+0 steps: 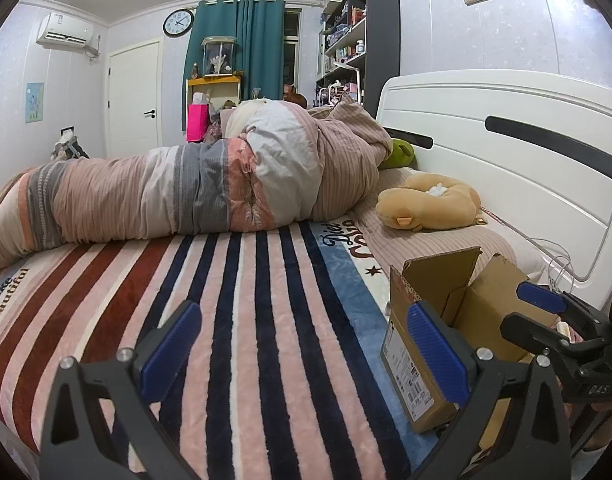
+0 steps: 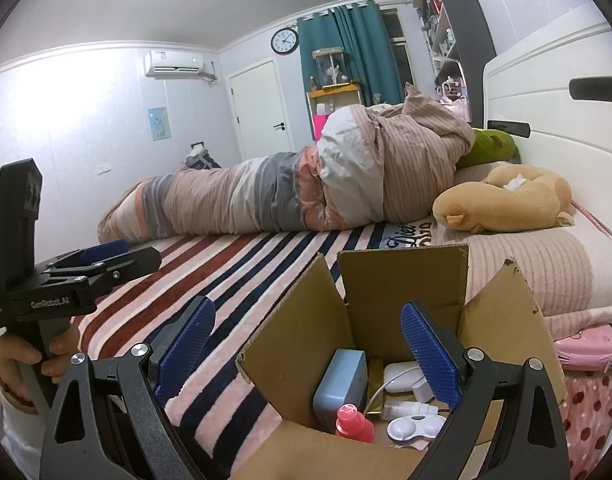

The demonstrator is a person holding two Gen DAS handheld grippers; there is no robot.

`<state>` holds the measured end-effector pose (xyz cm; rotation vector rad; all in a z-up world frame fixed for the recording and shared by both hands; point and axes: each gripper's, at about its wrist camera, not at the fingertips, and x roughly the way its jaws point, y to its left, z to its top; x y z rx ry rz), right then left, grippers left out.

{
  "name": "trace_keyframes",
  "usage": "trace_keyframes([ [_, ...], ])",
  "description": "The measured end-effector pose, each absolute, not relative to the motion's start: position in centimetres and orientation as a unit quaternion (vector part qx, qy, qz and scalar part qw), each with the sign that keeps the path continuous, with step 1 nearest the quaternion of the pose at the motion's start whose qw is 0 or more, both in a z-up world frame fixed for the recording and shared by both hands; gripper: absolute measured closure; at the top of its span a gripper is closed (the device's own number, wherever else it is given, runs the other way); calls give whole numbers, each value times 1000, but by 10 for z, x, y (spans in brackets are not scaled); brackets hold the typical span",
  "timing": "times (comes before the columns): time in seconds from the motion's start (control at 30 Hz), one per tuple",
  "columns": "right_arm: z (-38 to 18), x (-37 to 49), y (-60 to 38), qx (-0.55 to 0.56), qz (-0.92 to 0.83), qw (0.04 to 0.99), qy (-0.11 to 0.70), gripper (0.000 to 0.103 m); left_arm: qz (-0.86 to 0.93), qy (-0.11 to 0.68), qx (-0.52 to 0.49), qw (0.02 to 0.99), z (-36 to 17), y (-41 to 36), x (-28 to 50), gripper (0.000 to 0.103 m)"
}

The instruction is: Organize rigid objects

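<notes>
An open cardboard box (image 2: 402, 280) stands on the striped blanket near the headboard; it also shows in the left wrist view (image 1: 434, 300). Inside it lie a grey-blue case (image 2: 340, 384), a pink bottle (image 2: 354, 420), a white charger (image 2: 402, 372) and a white contact lens case (image 2: 416, 428). My right gripper (image 2: 308, 344) is open and empty, hovering just above the box's near edge. My left gripper (image 1: 301, 348) is open and empty over the blanket, left of the box. The right gripper shows in the left wrist view (image 1: 554, 312), and the left one in the right wrist view (image 2: 105, 256).
A rolled quilt (image 1: 209, 188) lies across the bed. A tan plush toy (image 1: 426, 204) and a green plush (image 1: 402, 152) sit by the white headboard (image 1: 506, 152). A pink case (image 2: 586, 344) lies right of the box. Shelves and a door stand behind.
</notes>
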<state>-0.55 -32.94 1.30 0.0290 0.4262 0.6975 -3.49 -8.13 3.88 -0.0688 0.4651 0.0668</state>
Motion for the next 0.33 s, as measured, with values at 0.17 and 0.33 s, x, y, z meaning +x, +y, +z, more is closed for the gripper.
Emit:
trace_keyframes([
  [0.17, 11, -6, -326, 15, 338, 917, 209, 9, 33, 230, -34, 972, 39, -81, -35, 1],
  [0.33, 12, -5, -327, 16, 338, 917, 209, 9, 36, 232, -34, 972, 37, -82, -35, 1],
])
